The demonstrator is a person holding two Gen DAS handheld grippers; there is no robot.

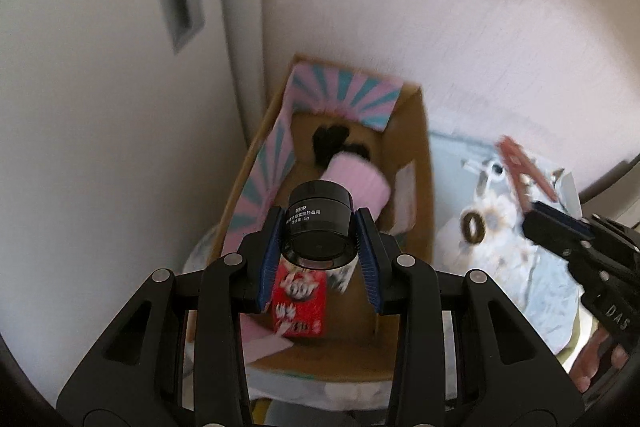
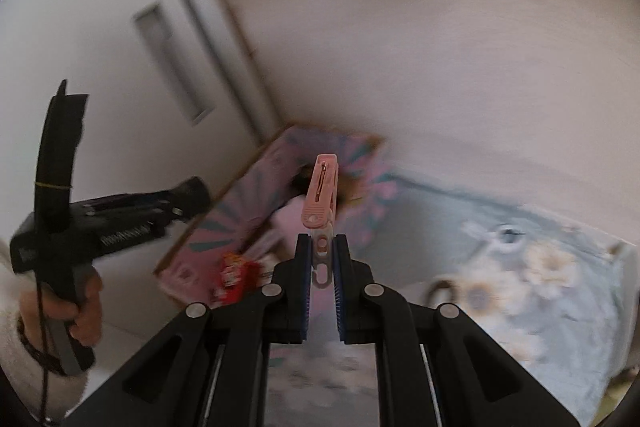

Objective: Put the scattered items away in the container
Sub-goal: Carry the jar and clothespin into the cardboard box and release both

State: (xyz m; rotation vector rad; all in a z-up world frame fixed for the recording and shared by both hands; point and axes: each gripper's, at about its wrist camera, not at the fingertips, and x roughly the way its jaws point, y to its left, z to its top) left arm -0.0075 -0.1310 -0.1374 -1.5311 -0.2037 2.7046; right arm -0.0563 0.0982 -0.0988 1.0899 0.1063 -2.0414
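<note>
The left tool (image 1: 320, 239) is shown clenched on a small black jar (image 1: 319, 227), which is held above the open cardboard box (image 1: 416, 163) serving as the container. The jar is gripped across its round side; its short axis is tipped toward the camera, so that one flat end faces the lens and the printed label faces upward. In the right wrist view, the right tool (image 2: 322, 267) is seen clamped on the pale lower end of a pink clothes peg (image 2: 322, 195). The peg's long axis runs straight forward along the fingers, its pink tip pointing toward the box (image 2: 224, 223) beyond.

Inside the box, a red packet (image 1: 298, 307), a pink roll (image 1: 360, 183) and a dark tuft (image 1: 332, 141) are already lodged. A brown ring (image 1: 474, 227) is left on the floral cloth (image 1: 520, 275) of the tabletop, beside the box.

Risks, as judged: the jar, being smooth and round, could roll between the pads and slip out sideways if the grip were eased before it is low in the box. Dropped from its present height, it could bounce off the red packet beneath it. The peg, held only by its thin end, could pivot in the grip and catch the box's rim. Both tools converge on one opening, so a collision is possible.
</note>
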